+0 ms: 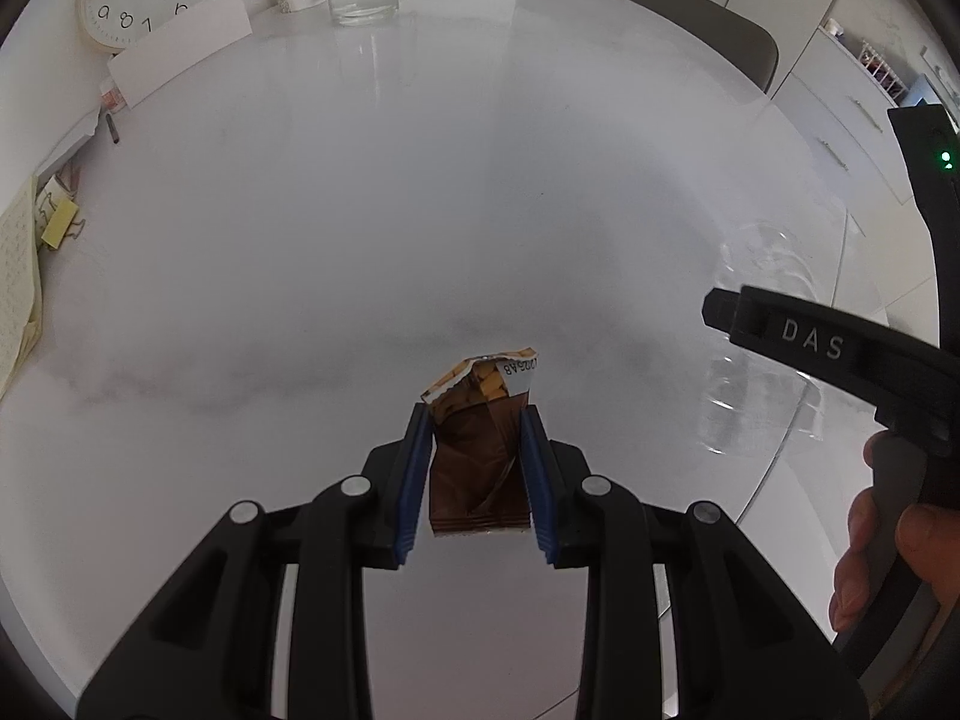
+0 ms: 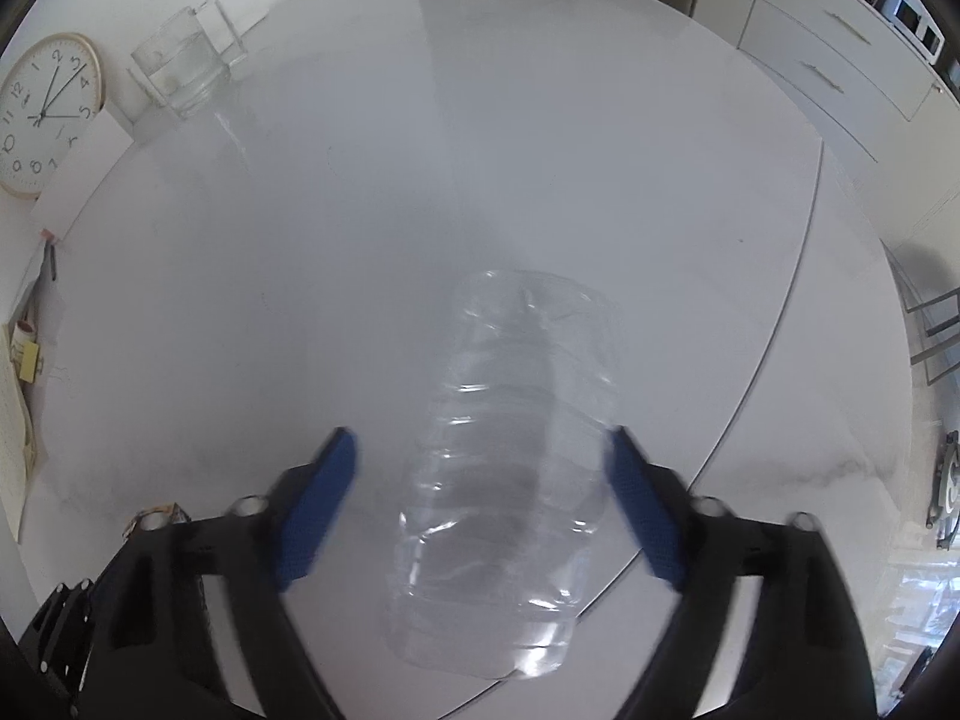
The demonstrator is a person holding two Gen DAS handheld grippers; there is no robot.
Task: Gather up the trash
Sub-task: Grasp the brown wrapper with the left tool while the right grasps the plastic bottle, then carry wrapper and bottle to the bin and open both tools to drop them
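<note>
Nearest the left wrist lens, my left gripper (image 1: 475, 468) is clamped on a brown snack wrapper (image 1: 480, 450), held clear of the white table (image 1: 360, 210). In the right wrist view, my right gripper (image 2: 483, 501) straddles a clear plastic bottle (image 2: 510, 468) lying on the table near its edge; one pad (image 2: 645, 516) sits just beside the bottle's wall, the other stands apart, so nothing is gripped yet. To do this step well, I judge the jaws should centre on the ribbed body and close gently, since thin plastic may buckle or roll. The bottle's cap end cannot be made out, and motion blur softens both pads.
</note>
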